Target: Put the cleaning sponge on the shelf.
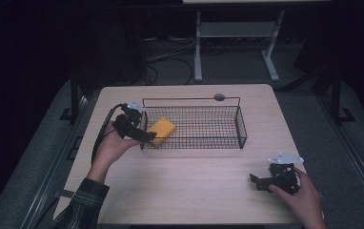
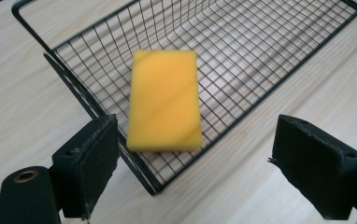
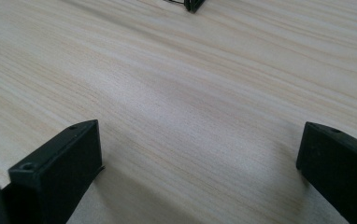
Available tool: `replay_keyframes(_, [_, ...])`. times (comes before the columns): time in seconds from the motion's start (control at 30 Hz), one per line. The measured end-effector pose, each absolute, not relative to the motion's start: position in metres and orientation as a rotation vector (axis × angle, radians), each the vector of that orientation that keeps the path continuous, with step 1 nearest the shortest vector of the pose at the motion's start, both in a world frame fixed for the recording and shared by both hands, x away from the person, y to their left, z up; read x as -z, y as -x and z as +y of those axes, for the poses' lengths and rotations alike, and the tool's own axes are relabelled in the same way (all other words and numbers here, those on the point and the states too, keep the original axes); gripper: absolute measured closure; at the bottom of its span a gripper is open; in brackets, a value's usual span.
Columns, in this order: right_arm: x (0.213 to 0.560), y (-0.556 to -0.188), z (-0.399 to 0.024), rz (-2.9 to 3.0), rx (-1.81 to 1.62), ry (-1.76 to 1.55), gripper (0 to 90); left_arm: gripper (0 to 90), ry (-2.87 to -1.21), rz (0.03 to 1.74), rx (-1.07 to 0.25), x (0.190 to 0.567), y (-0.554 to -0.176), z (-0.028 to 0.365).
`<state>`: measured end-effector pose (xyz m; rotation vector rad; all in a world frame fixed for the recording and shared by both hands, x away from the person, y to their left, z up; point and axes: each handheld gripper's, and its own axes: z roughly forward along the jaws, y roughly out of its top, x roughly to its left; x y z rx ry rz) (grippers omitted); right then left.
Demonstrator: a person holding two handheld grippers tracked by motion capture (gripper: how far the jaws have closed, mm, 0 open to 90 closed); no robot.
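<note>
A black wire basket (image 1: 194,124), long and rectangular with a fine grid floor and a raised handle rail, stands across the far half of the pale wood-grain table (image 1: 194,191). A soft yellow sponge (image 2: 165,100), a flat rounded block, lies inside at the basket's left end. The left gripper (image 1: 139,131) sits at that end's near corner, jaws spread wide and empty, the basket's wire wall between them and the sponge. The right gripper (image 1: 261,181) rests near the table's near right corner, jaws wide over bare wood.
</note>
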<state>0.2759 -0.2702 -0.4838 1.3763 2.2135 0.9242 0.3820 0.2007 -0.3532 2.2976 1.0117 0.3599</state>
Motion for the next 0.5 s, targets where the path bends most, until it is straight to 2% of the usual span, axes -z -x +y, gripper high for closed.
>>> replay_keyframes(0.5, [0.484, -0.276, -0.27, 2.214, -0.924, -1.376, 0.0, 14.9, -2.247, 1.017, -0.402, 0.39, -0.338, 0.219])
